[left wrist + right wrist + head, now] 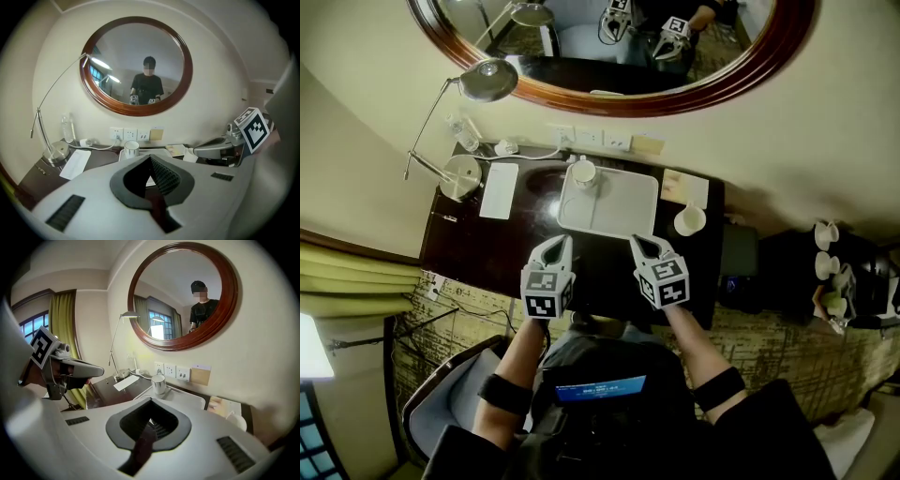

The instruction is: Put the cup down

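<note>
Both pairs of jaws are closed with nothing between them. My left gripper [561, 242] and right gripper [637, 242] hover side by side over the near edge of the desk [502, 248]. The cup [583, 173] stands upright ahead of my left jaws, in the far left corner of the white tray [619, 211], so I judge it is set down. It looks like glazed ceramic: stiff, slick, breakable, moderately heavy. I would take it across the body below the rim, squeezing gently. A second cup [688, 220] sits ahead and right of my right jaws, just beside the tray. The tray's bare middle gives open room ahead. The wall lies close behind the cup, and a lamp [461, 176] and a sheet of paper [499, 190] lie to the left.
</note>
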Demonstrator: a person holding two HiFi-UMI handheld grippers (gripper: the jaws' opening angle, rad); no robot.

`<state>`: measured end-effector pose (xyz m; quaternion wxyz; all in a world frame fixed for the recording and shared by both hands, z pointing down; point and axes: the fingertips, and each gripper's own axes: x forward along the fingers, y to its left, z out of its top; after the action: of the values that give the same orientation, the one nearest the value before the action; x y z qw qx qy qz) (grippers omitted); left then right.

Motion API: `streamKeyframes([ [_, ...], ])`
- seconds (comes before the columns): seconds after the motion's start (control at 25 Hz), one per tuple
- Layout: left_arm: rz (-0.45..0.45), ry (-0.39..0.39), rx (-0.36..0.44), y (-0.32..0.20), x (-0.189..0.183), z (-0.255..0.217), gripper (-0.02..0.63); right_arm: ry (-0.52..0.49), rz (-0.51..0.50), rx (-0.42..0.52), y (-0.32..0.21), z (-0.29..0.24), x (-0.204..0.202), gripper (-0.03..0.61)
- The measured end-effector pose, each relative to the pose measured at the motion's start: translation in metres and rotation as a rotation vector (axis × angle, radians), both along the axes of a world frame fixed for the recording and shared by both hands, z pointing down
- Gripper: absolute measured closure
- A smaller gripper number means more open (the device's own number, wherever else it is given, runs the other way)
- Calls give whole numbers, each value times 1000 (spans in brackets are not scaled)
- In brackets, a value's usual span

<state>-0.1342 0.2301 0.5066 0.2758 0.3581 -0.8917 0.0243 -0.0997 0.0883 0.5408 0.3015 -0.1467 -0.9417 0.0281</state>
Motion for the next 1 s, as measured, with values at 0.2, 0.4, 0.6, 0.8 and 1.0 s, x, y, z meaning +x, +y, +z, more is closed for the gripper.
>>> streamKeyframes([
  [0.2,-29,-9,18,21,-5,-3,611,14,-28,-11,19,2,-6,577],
  [0.4,-39,-12,15,33,-9,-3,611,23,-32,-14,27,7,-11,577],
  [0.6,-17,-21,1,38,-8,-2,612,30,-25,-5,28,18,-12,578],
  [0.8,-32,-8,14,40,-11,0,611,36,-18,-10,30,21,-13,578],
  [1.0,-18,10,10,39,-11,5,609,50,-9,-19,32,28,-13,578],
])
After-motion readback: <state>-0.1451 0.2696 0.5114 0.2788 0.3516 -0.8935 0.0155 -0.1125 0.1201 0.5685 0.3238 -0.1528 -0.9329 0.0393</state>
